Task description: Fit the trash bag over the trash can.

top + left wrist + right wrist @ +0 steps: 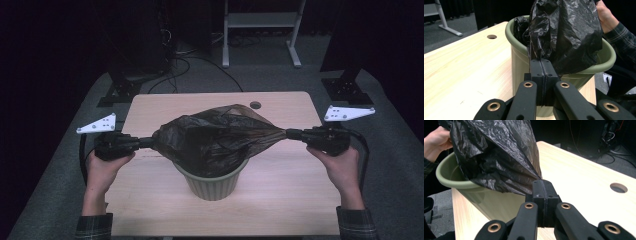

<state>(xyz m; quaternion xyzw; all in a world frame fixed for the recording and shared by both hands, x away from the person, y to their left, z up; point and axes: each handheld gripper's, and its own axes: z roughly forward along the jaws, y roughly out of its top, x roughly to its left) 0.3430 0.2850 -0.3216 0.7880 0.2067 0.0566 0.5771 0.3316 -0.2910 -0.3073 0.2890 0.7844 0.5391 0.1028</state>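
A black plastic bag (215, 137) is stretched wide over a green round bin (212, 184) that stands on the wooden table (290, 200). My left gripper (148, 142) is shut on the bag's left edge, and my right gripper (290, 133) is shut on its right edge. In the left gripper view the closed jaws pinch the crinkled black bag (564, 35) just above the green bin (519, 67), with its lower part hanging inside. In the right gripper view the jaws clamp a gathered corner of the bag (496, 162) beside the bin (449, 178).
A round cable hole (255, 105) sits near the table's far edge. Black stands (117, 90) and cables lie on the grey floor behind the table, and a white frame (260, 30) stands further back.
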